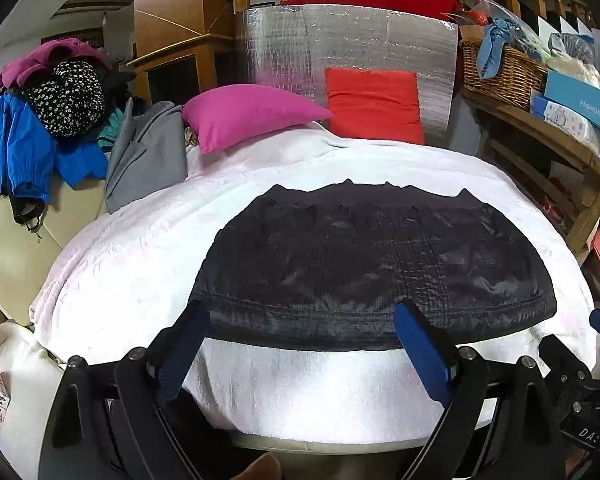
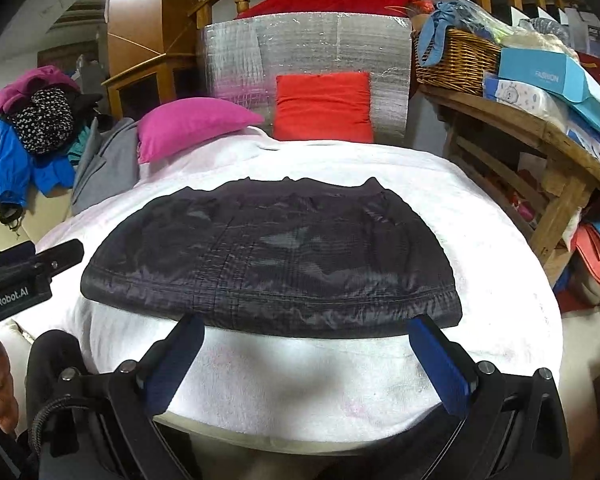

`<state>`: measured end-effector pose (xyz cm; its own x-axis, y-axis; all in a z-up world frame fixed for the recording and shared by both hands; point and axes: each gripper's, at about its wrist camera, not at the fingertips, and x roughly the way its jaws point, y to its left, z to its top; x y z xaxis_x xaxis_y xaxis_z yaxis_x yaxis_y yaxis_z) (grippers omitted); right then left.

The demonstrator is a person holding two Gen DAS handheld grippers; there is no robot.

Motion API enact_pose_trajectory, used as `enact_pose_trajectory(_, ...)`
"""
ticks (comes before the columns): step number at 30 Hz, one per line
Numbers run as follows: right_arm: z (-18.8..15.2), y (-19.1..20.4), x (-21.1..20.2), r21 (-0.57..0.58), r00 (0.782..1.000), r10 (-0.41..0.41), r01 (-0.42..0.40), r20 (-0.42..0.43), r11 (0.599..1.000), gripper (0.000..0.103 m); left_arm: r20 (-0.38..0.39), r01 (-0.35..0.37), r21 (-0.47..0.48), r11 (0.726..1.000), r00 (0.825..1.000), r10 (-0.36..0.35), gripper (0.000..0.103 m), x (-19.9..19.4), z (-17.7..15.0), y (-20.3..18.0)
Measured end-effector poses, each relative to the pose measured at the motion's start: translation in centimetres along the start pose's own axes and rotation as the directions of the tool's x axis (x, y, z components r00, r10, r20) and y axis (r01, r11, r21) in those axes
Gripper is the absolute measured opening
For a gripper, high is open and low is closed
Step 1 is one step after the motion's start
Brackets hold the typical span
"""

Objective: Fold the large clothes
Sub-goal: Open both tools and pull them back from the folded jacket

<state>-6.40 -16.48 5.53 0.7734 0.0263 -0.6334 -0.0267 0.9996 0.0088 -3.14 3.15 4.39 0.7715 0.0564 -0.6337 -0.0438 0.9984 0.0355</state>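
Note:
A dark, shiny garment [image 1: 372, 264] lies folded flat in a wide band on the white blanket [image 1: 140, 264]; its near edge is a straight fold. My left gripper [image 1: 300, 314] hovers over the left part of that near edge, jaws wide apart, nothing between the blue pads [image 1: 424, 352]. In the right wrist view the same garment [image 2: 268, 264] lies on the blanket [image 2: 300, 380]. My right gripper [image 2: 306, 320] stands open just short of the garment's near edge, also empty. The left gripper's body [image 2: 40, 260] shows at the left edge of that view.
Behind the garment lie a pink pillow [image 1: 248, 116] and a red cushion [image 1: 374, 104] against a silver foil panel [image 1: 340, 40]. A heap of clothes [image 1: 44, 120] and a grey garment [image 1: 148, 152] sit at the left. A wooden shelf [image 2: 532, 128] with a wicker basket [image 2: 456, 60] stands at the right.

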Motion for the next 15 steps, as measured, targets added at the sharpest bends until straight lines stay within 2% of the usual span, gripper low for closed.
enact_pose_trajectory(15,0.23,0.3,-0.11,-0.017,1.0,-0.015,0.015,0.007,1.0,0.103,-0.009,0.007,0.016,1.0,1.0,-0.007,0.094,-0.01,-0.13,-0.35)
